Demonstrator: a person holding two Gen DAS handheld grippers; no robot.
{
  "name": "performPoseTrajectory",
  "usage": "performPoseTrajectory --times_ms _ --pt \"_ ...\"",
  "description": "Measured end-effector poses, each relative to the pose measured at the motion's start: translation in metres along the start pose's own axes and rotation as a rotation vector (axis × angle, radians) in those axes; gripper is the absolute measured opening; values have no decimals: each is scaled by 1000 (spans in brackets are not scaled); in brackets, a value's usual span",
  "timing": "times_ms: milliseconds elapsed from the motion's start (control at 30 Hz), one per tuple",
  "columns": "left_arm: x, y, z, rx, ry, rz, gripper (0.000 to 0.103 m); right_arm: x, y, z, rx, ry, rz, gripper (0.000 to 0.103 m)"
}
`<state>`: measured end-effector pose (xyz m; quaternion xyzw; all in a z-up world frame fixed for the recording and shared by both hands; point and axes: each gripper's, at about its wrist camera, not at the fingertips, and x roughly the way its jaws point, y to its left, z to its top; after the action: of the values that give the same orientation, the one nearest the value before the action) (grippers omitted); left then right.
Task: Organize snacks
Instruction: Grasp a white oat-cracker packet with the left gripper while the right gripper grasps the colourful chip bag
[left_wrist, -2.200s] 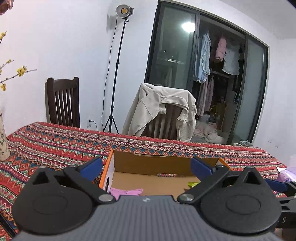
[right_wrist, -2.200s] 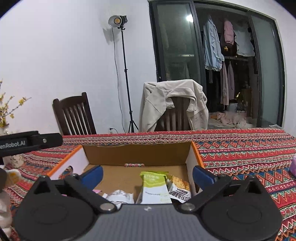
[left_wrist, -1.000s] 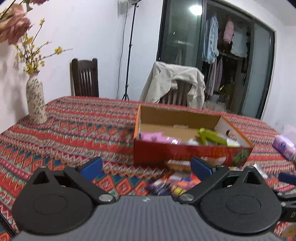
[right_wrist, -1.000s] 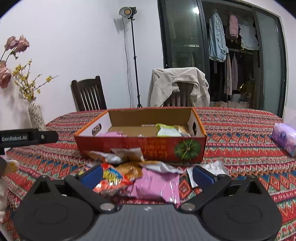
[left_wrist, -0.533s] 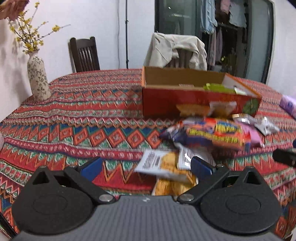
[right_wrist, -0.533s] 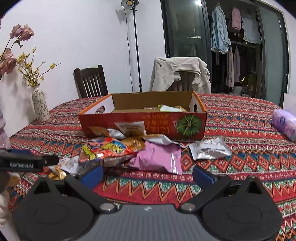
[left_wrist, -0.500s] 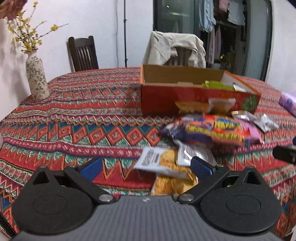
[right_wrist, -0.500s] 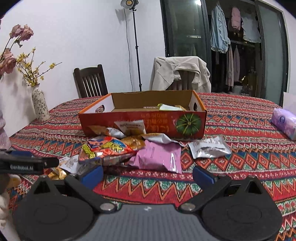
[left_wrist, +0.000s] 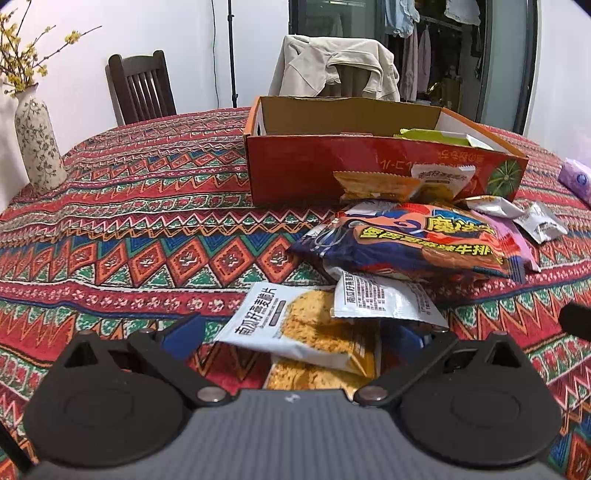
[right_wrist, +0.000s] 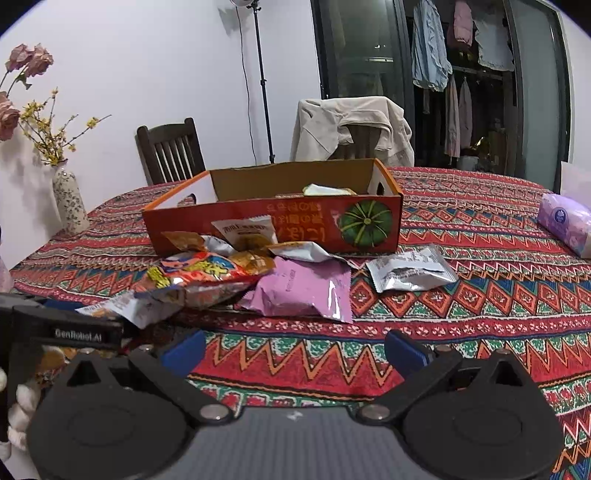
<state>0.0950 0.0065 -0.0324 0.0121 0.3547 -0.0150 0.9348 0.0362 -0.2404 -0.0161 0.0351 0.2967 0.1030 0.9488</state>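
Note:
A red cardboard box (left_wrist: 314, 162) (right_wrist: 295, 218) stands on the patterned tablecloth with a few snacks inside. A pile of snack packets lies in front of it. My left gripper (left_wrist: 295, 336) is open, its fingers either side of a white-and-yellow cracker packet (left_wrist: 295, 325). A large red-and-blue bag (left_wrist: 417, 240) (right_wrist: 195, 277) lies beyond it. My right gripper (right_wrist: 293, 349) is open and empty above the cloth, short of a pink packet (right_wrist: 303, 291) and a silver packet (right_wrist: 410, 273).
A patterned vase (left_wrist: 37, 147) (right_wrist: 70, 206) with flowers stands at the left. A purple tissue pack (right_wrist: 565, 223) (left_wrist: 576, 177) lies at the right. Two chairs, one draped with a jacket (right_wrist: 351, 125), stand behind the table. A light stand rises by the wall.
Both grippers have pulled back from over the box and come down low in front of the snack pile. The left gripper has closed in around the cracker packet. Both stay open.

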Motion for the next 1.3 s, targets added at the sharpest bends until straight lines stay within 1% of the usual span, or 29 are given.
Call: performPoseTrajectory --times_ms 33,67,100,200,300,367,567,667,833,967,1033,1167,1300 --pt "0 2 0 -8 -3 -11 101 2 -1 0 2 4 -1 103" --pt "0 3 -1 -12 -7 -28 93 4 -1 -1 3 8 -2 103" --pt "-1 3 -1 -10 -17 -28 81 6 -1 -2 5 12 -2 103" --pt "-5 5 -3 -7 -37 -31 75 10 1 -3 5 24 0 103" --pt "-11 9 -6 -18 -56 -31 73 13 4 -6 -4 33 4 103" --pt "-16 11 -8 -16 -82 -4 73 15 5 -6 -7 37 3 103" --pt "-36 23 -9 -18 -151 32 73 16 7 -6 -10 39 -1 103" --pt "-45 34 -8 -39 -180 53 73 13 10 -3 -14 24 8 103" --pt "-54 50 -2 -81 -215 64 73 6 22 16 -45 -38 52 103" --pt "-59 54 -1 -94 -238 50 73 19 42 39 -90 -54 97 103" --pt "-59 56 0 -99 -245 43 73 29 54 50 -118 -43 120 103" --pt "-58 62 -1 -118 -248 34 73 60 77 67 -181 19 152 103" --pt "-56 70 -3 -138 -247 29 73 91 93 71 -235 86 139 103"
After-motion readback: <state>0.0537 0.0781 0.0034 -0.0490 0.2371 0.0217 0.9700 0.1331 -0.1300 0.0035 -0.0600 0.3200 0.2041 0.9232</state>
